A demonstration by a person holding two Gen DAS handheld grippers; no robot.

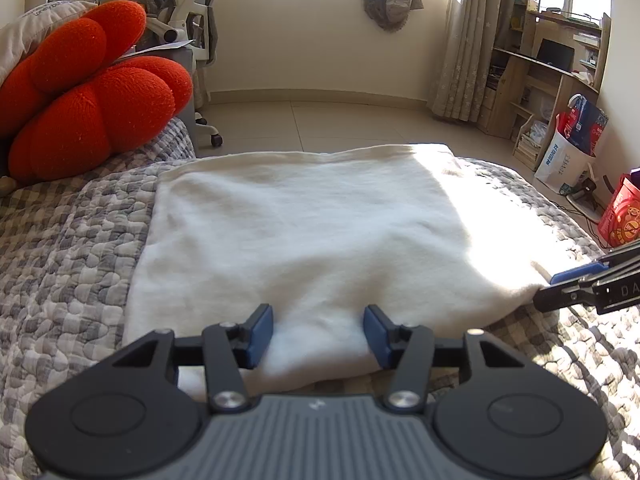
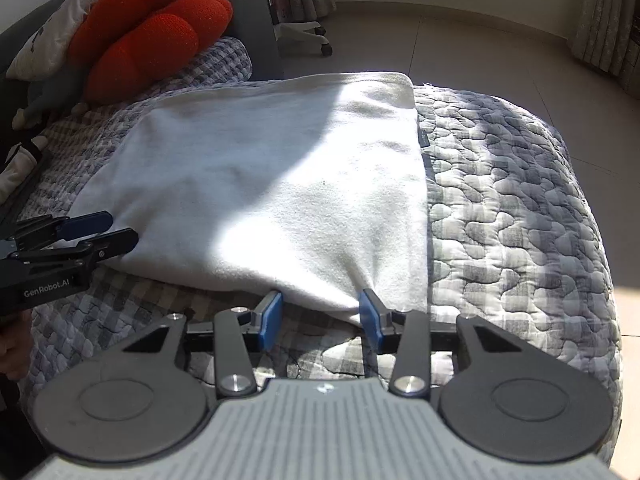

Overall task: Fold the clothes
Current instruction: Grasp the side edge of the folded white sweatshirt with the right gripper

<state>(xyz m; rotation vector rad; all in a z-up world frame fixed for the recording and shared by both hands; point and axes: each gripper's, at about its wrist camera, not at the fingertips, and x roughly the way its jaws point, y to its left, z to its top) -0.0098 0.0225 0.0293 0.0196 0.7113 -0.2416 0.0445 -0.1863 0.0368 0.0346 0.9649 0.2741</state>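
White folded cloth (image 1: 304,224) lay flat on the quilted bed (image 1: 60,248). Left tool (image 1: 319,334) stood released, its near hem between the parted pads. Right tool (image 2: 320,316), also released, straddled the near right corner.

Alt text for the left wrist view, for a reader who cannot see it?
A white folded garment lies flat on a grey checked quilt, its near edge between the open fingers of the left gripper. The right gripper reaches its right corner. An orange knitted cushion sits at the far left.
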